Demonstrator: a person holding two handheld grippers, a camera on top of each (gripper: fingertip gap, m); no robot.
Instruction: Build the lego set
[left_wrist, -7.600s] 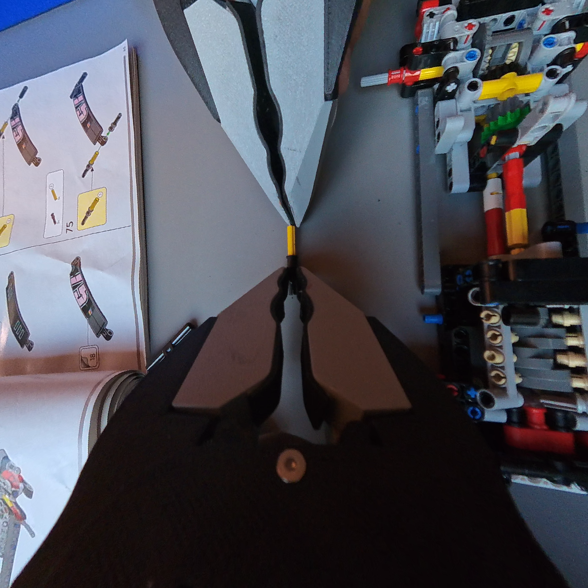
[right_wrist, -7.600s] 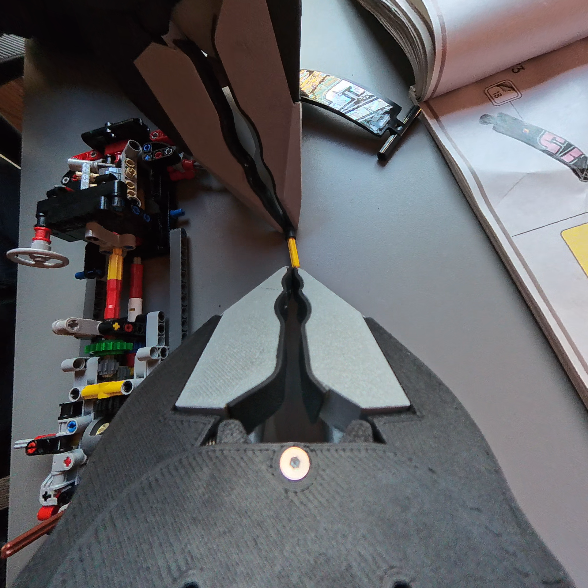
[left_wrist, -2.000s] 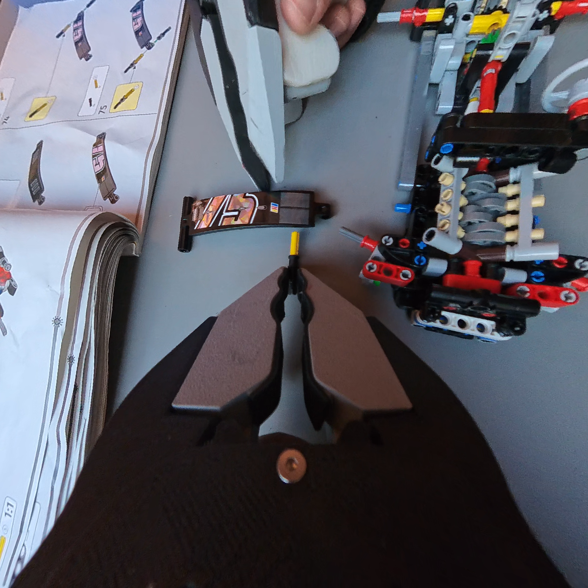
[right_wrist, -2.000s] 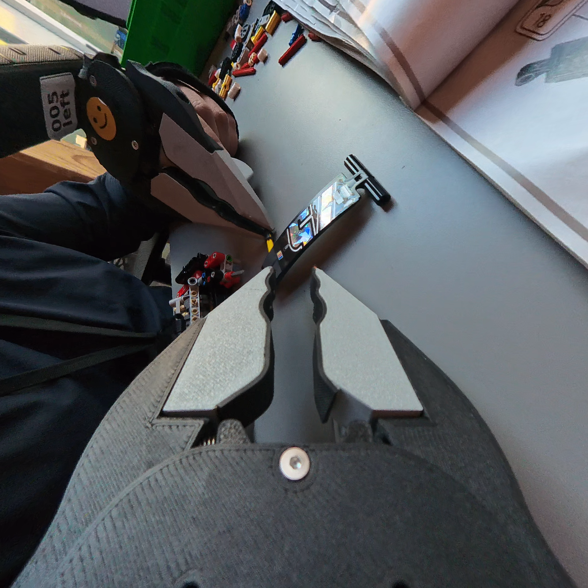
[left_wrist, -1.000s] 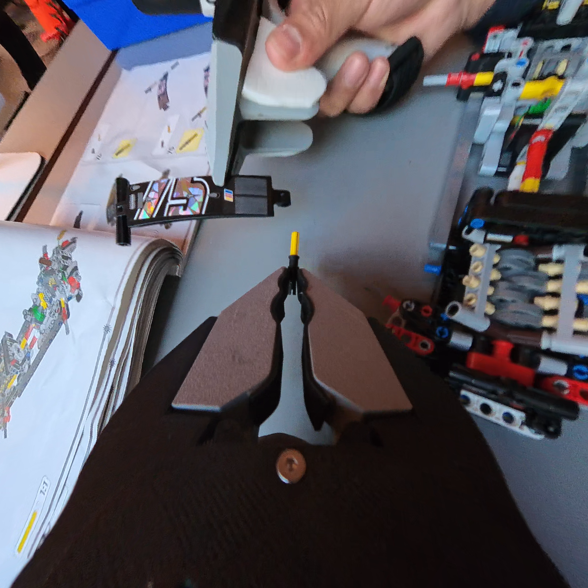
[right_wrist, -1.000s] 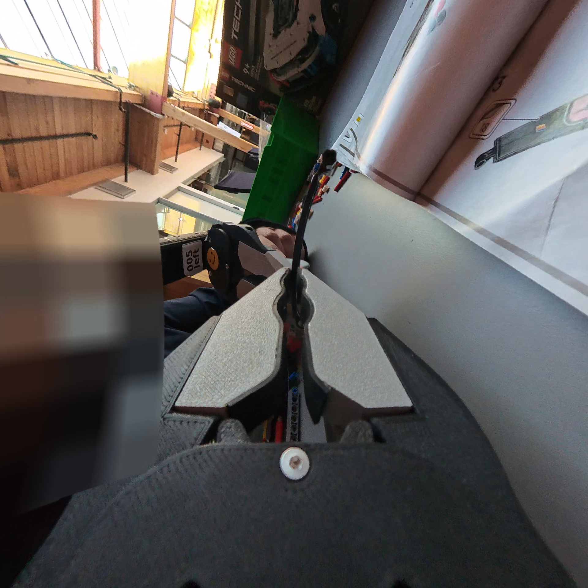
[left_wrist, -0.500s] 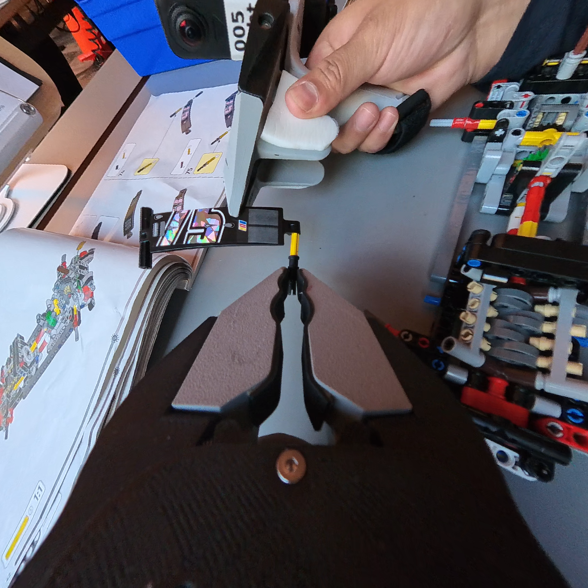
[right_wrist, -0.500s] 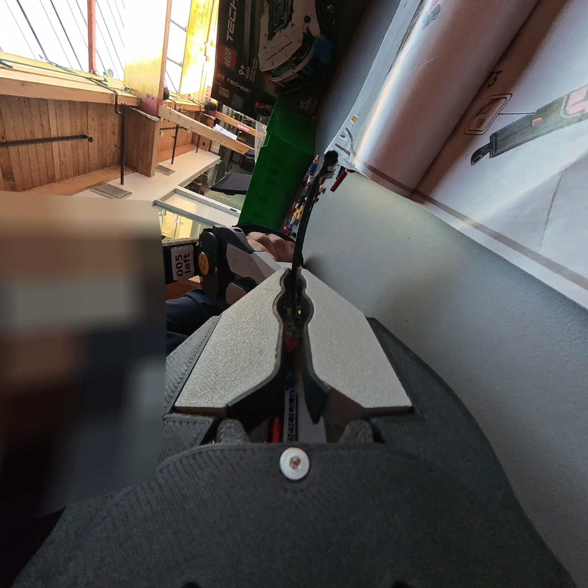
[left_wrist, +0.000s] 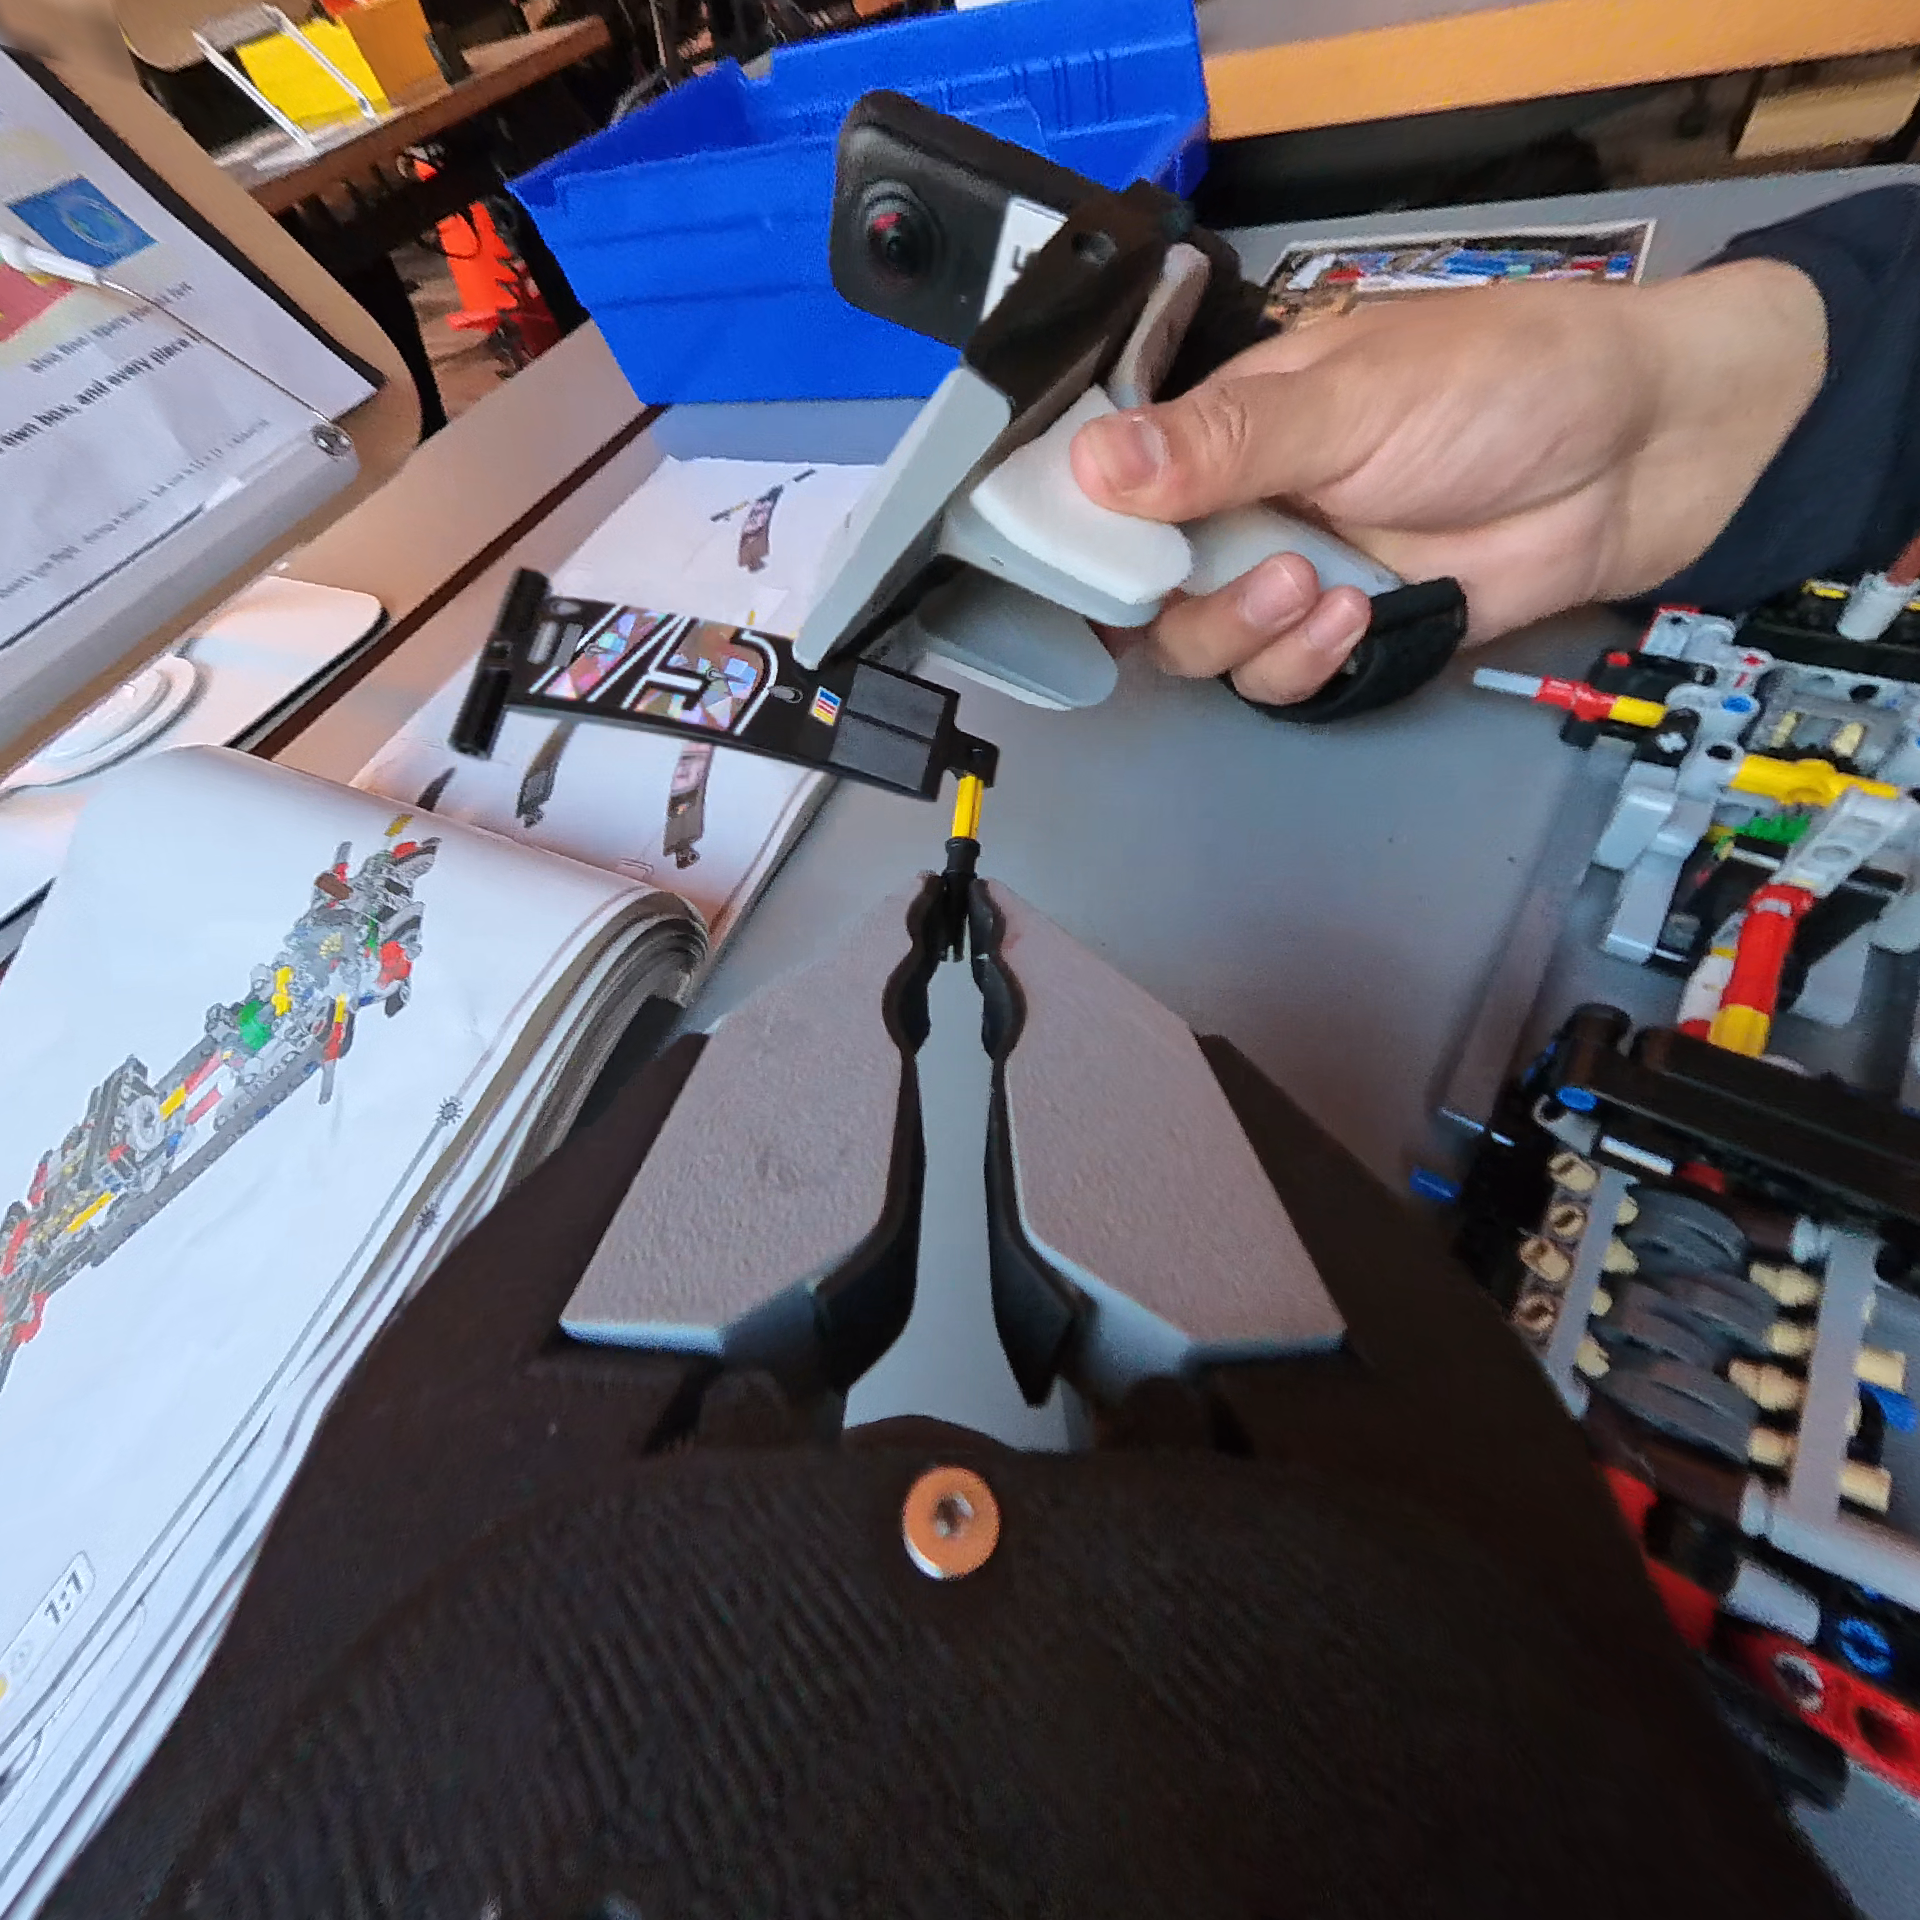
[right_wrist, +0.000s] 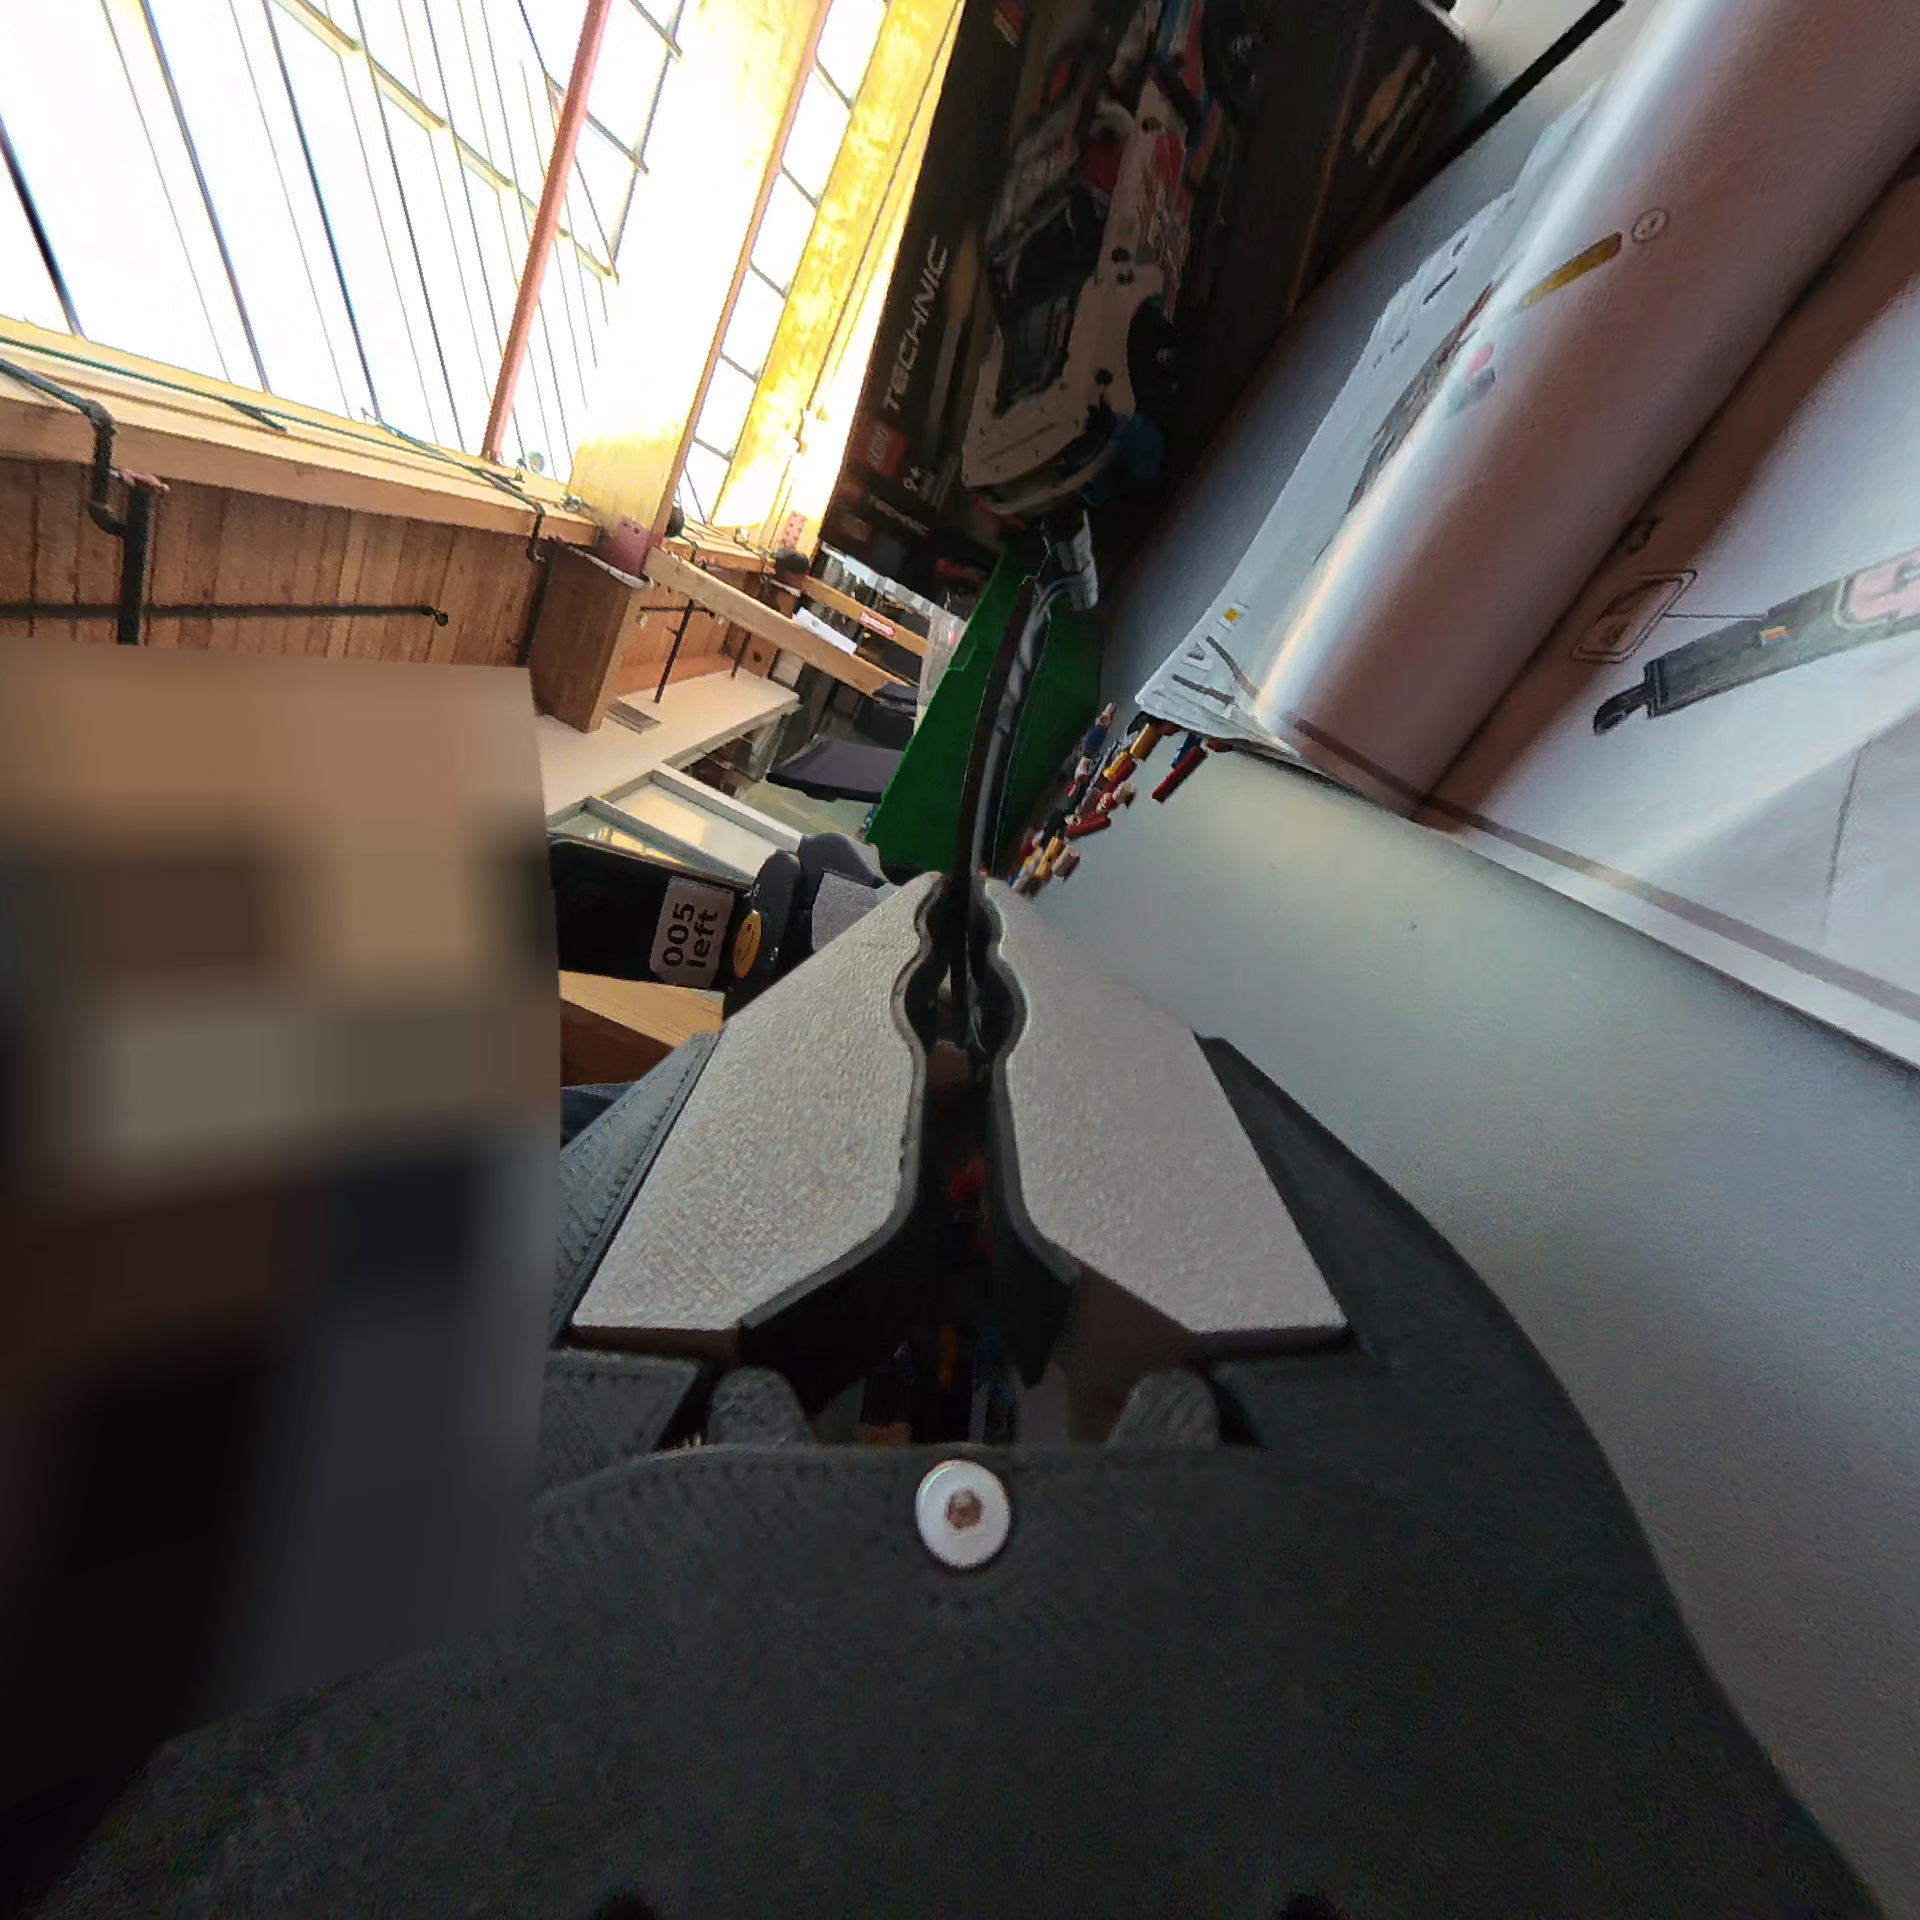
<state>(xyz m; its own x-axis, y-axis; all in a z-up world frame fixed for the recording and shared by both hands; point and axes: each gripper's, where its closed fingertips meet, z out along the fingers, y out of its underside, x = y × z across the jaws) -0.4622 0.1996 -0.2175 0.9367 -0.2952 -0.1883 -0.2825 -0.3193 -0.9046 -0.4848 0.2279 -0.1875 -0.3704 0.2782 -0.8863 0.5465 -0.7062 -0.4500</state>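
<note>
Grey table (left_wrist: 1226, 831), on which I log: open manual (left_wrist: 260, 987) at my left; part-built brick model (left_wrist: 1714, 1091) at my right; blue bin (left_wrist: 727, 229) behind. My right gripper (left_wrist: 821, 665), in a hand (left_wrist: 1455, 457), pinches a black stickered panel (left_wrist: 717, 686) by its top edge, held clear of the table. My left gripper (left_wrist: 954, 904) is clamped on the black end of a yellow pin (left_wrist: 967, 808), whose tip meets the panel's end lug.
</note>
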